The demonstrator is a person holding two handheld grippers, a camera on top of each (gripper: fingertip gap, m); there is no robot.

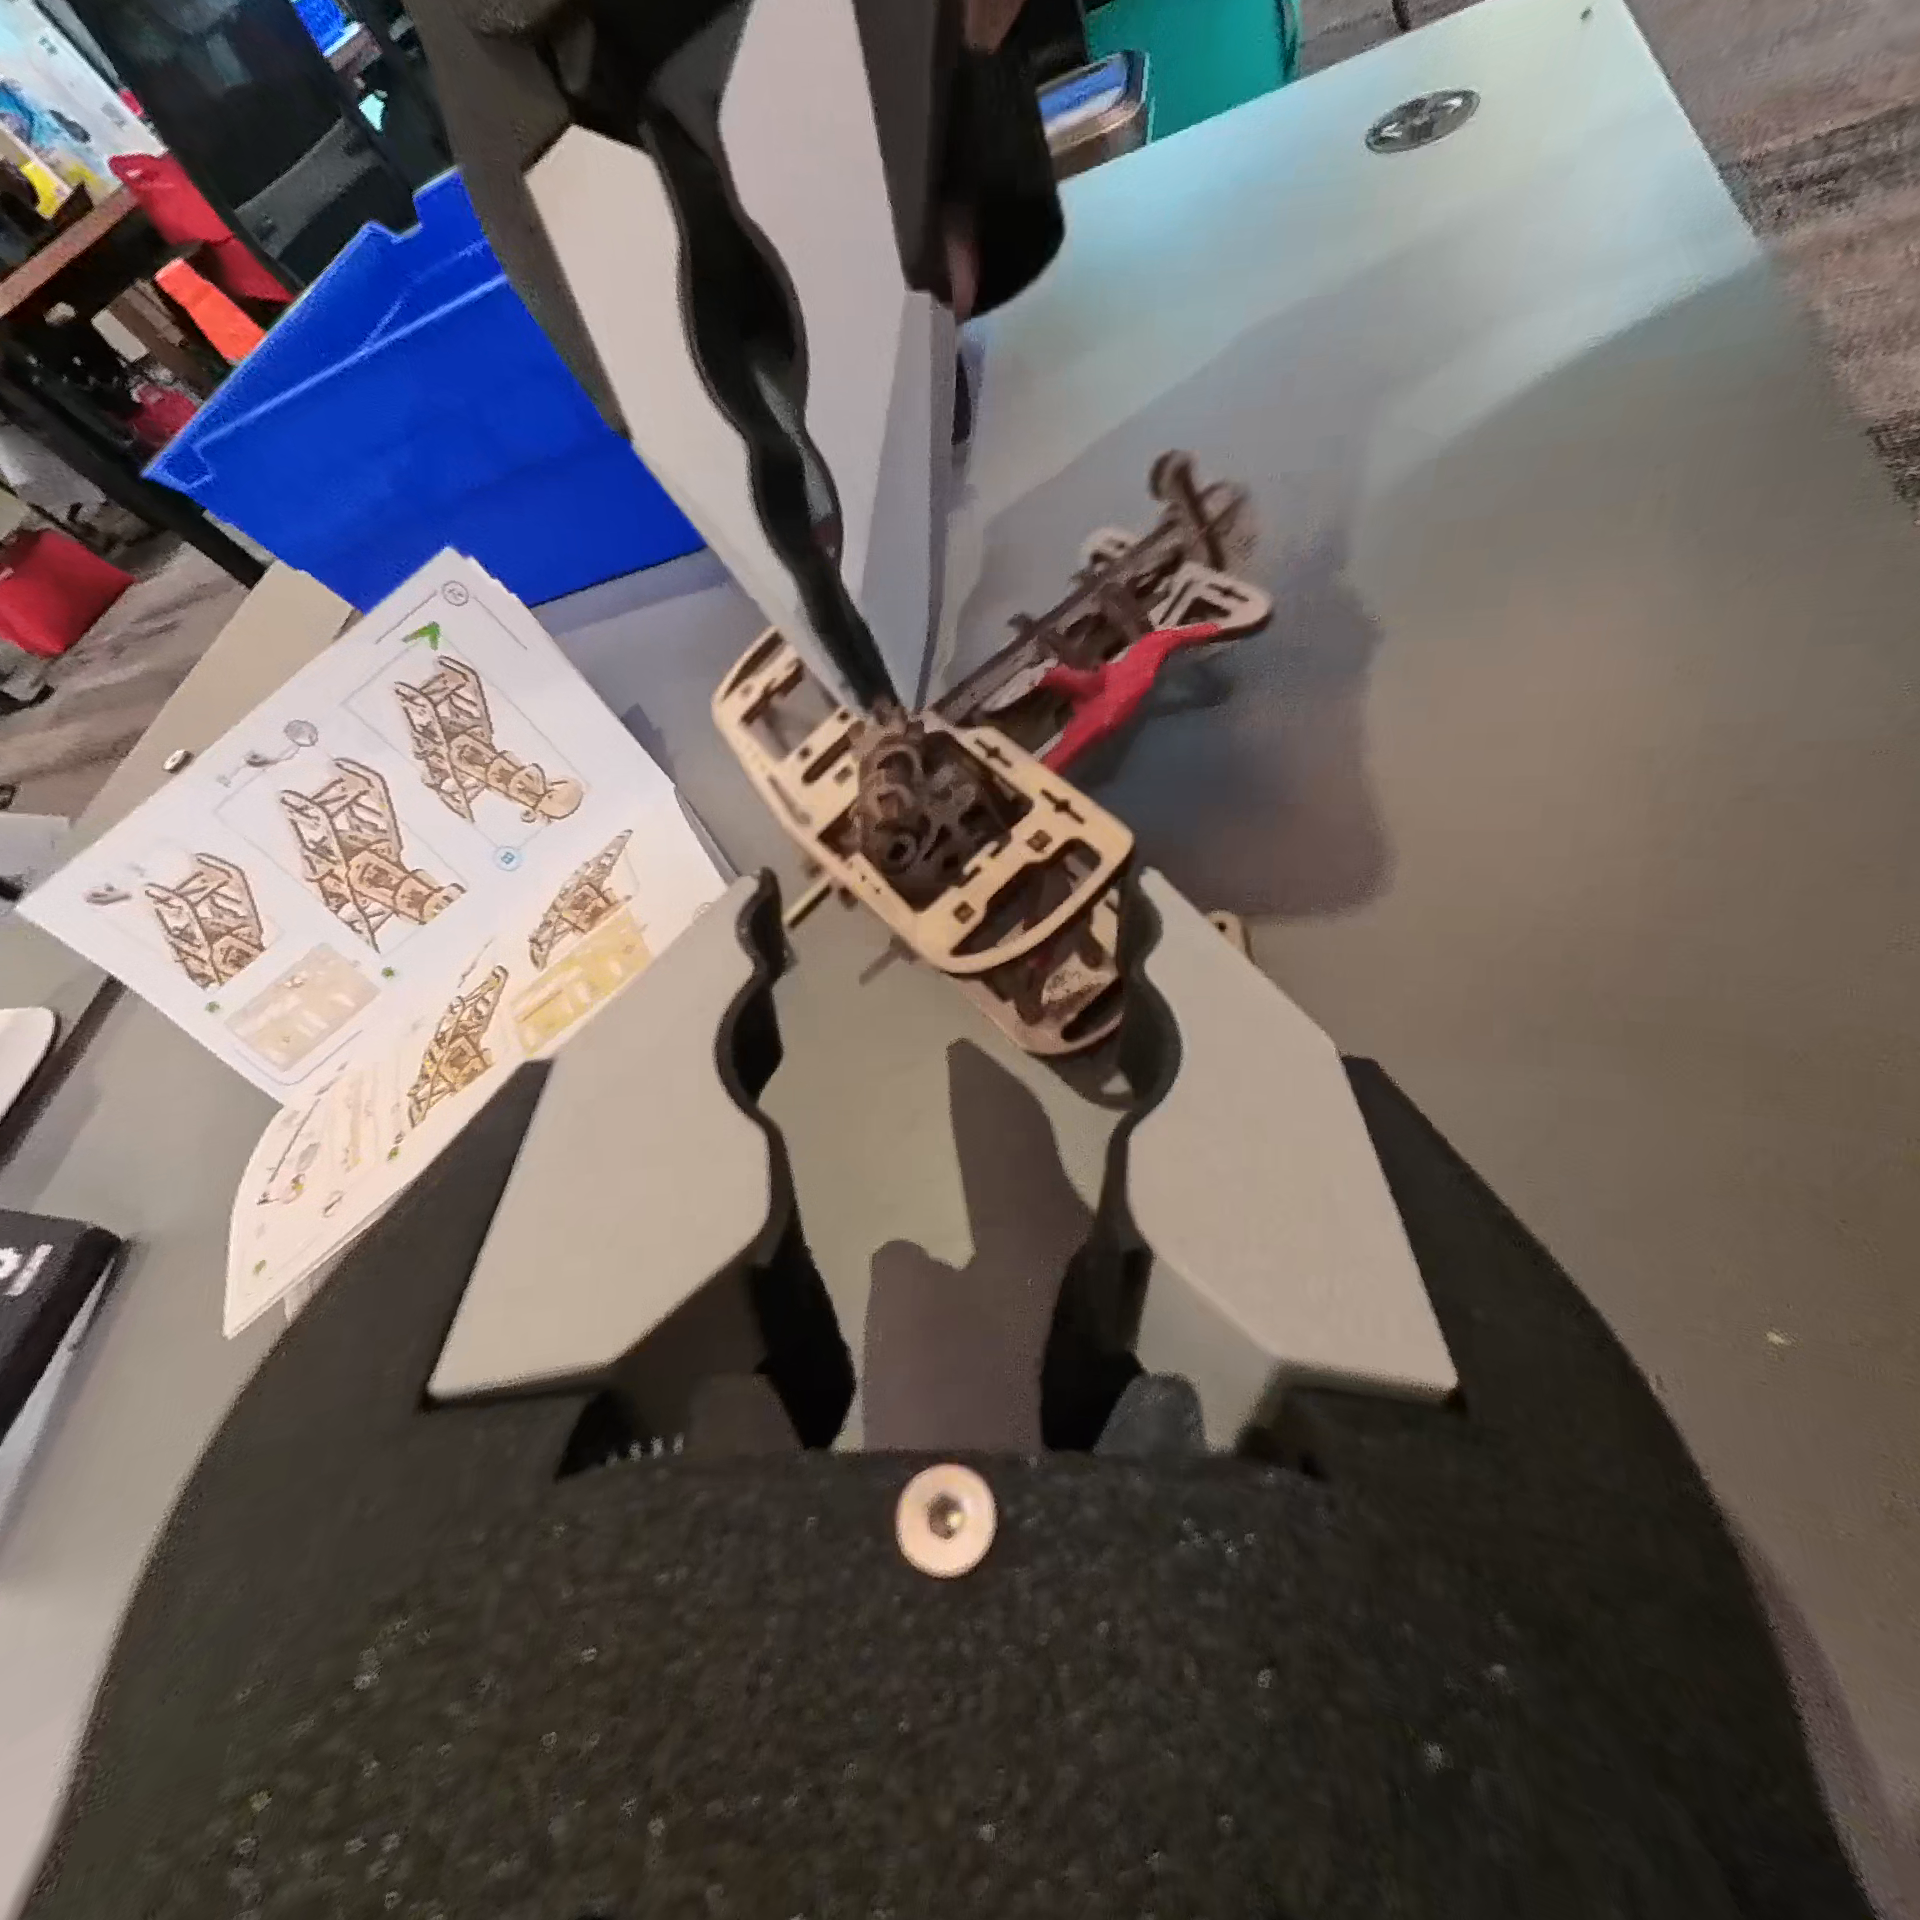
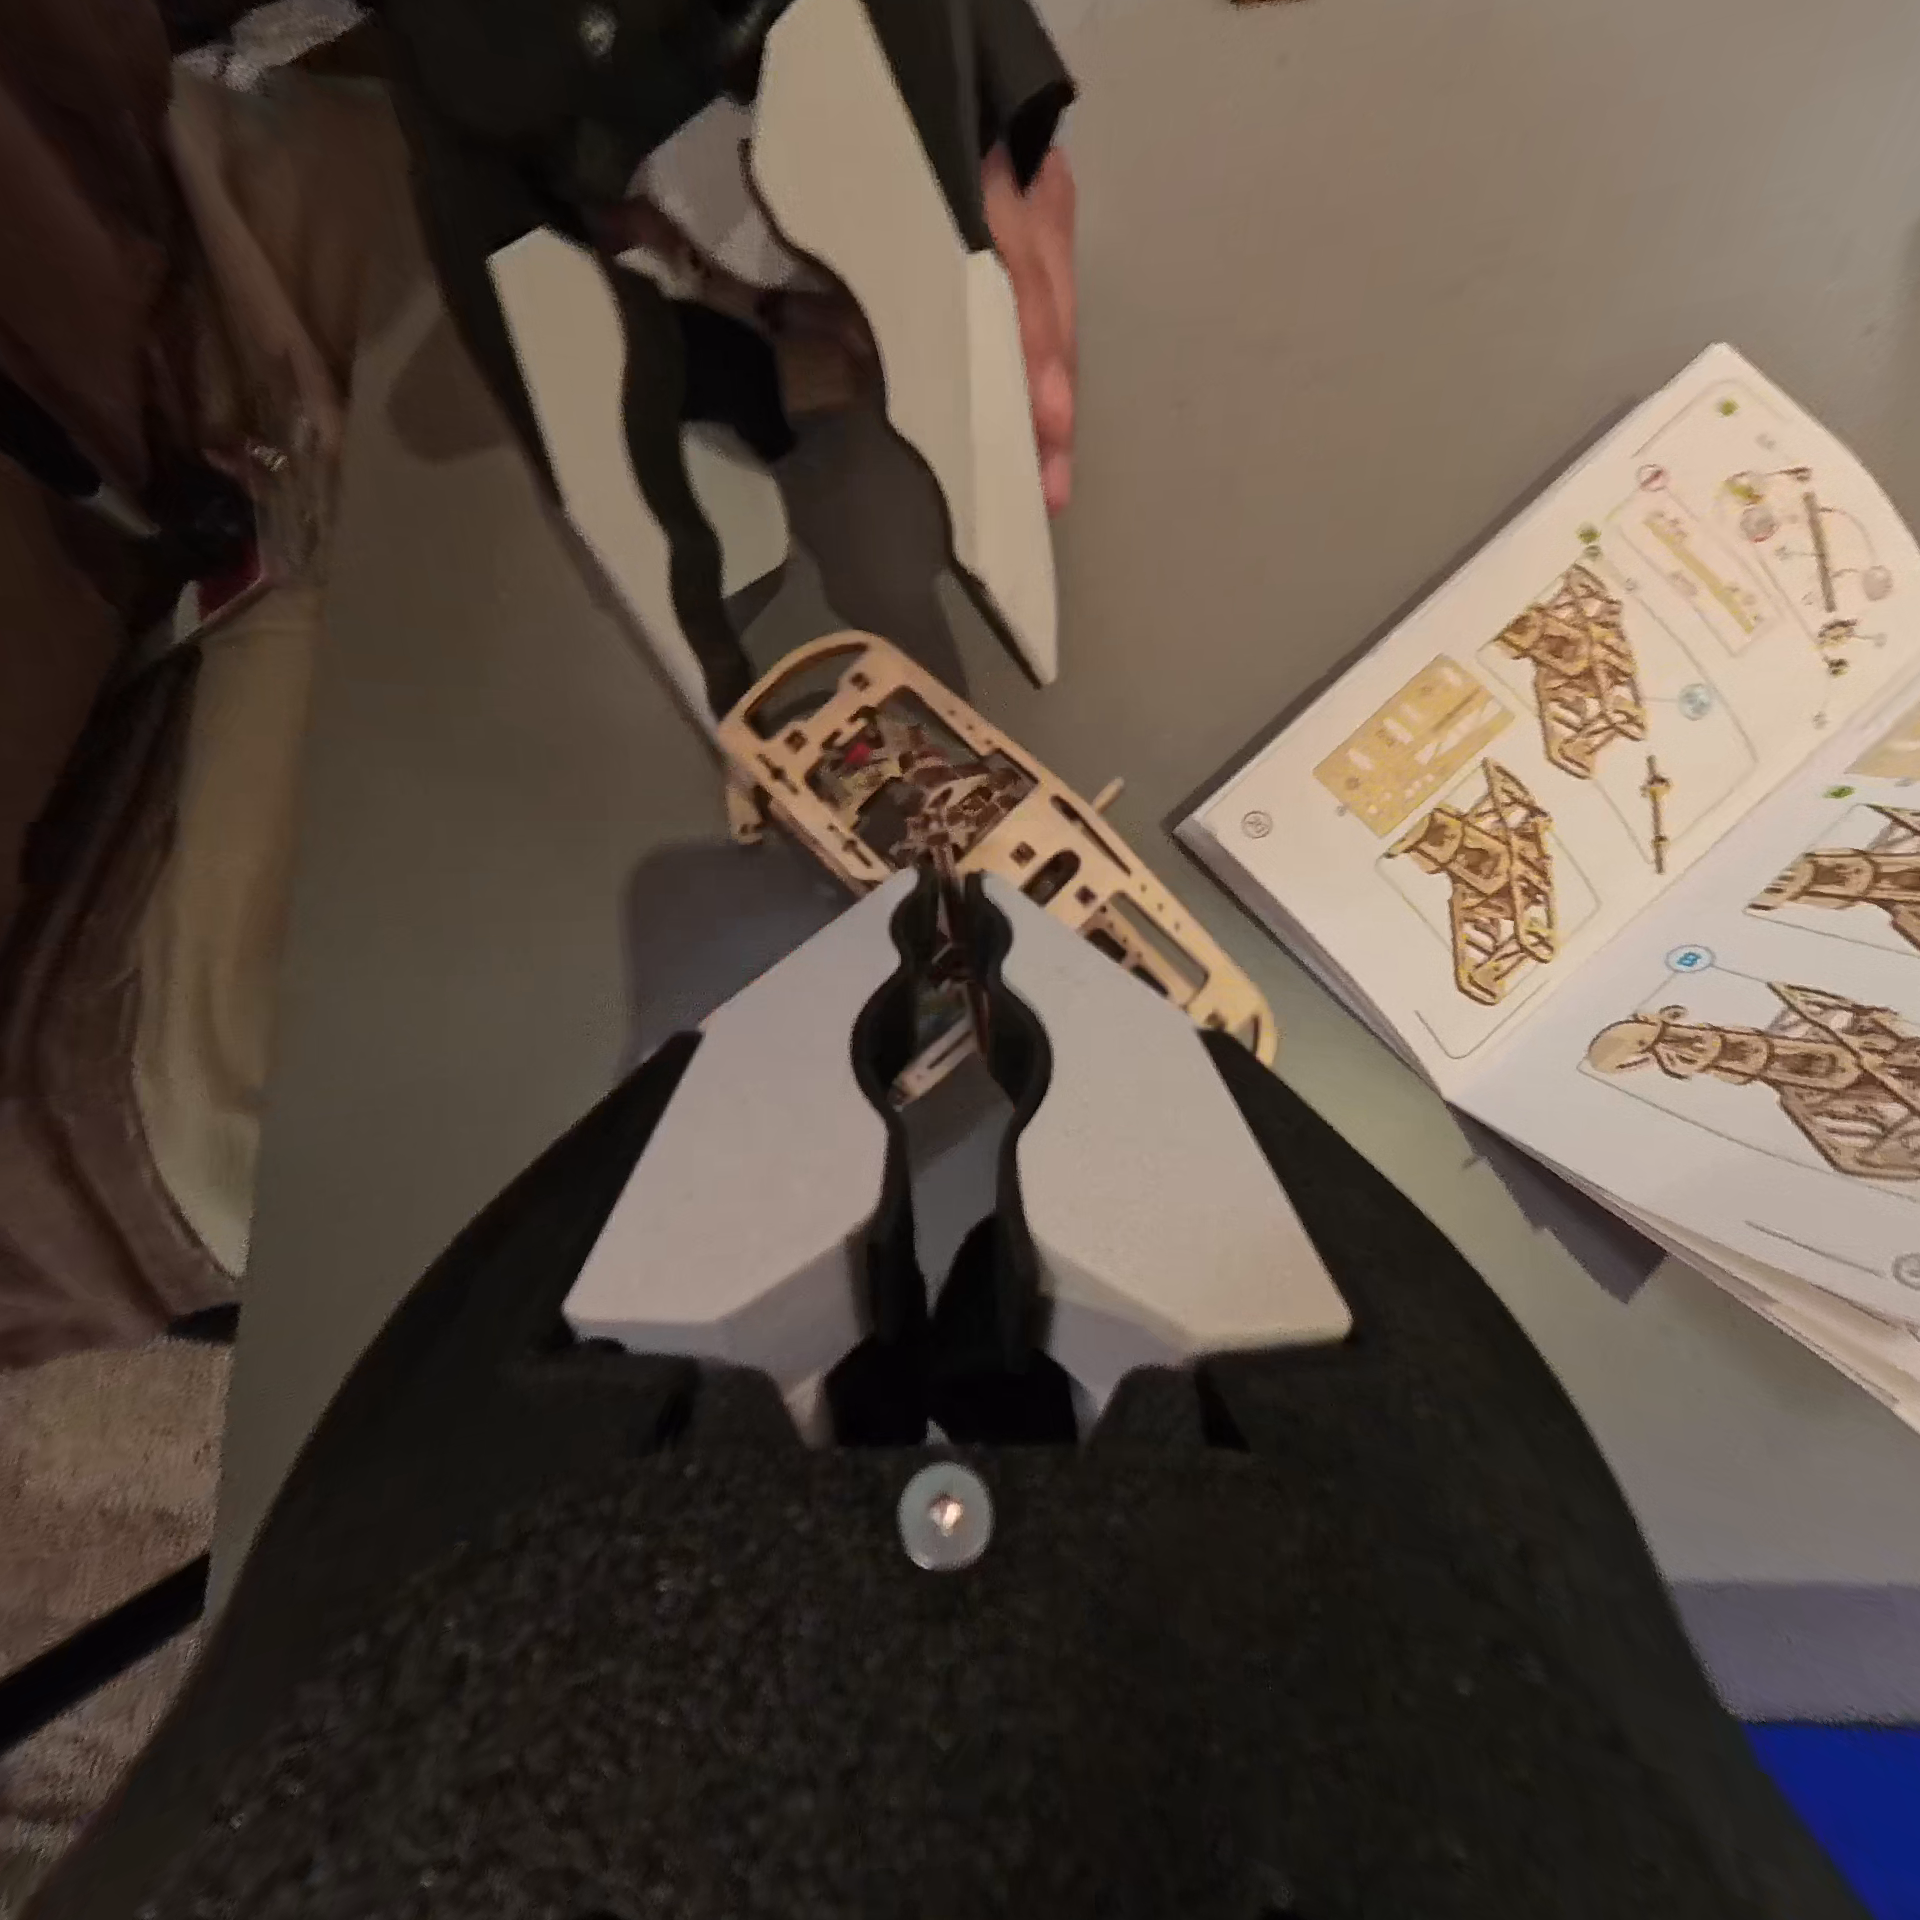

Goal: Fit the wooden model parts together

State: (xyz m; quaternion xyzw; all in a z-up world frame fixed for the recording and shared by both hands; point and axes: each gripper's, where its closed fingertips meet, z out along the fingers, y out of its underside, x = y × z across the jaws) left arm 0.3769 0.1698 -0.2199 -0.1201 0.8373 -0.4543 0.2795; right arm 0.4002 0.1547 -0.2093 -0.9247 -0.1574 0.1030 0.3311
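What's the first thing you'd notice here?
The wooden model in the middle of the grey table, with the right tongs shut on a small dark part at its centre. The left tongs stand open at its near end, and a picture booklet lies open beside it.

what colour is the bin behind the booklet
Blue bin, best in the left wrist view.

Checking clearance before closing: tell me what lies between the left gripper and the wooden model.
Nothing. In the left wrist view the open left gripper has its jaws on either side of the wooden model's near end, with only bare table farther back between them.
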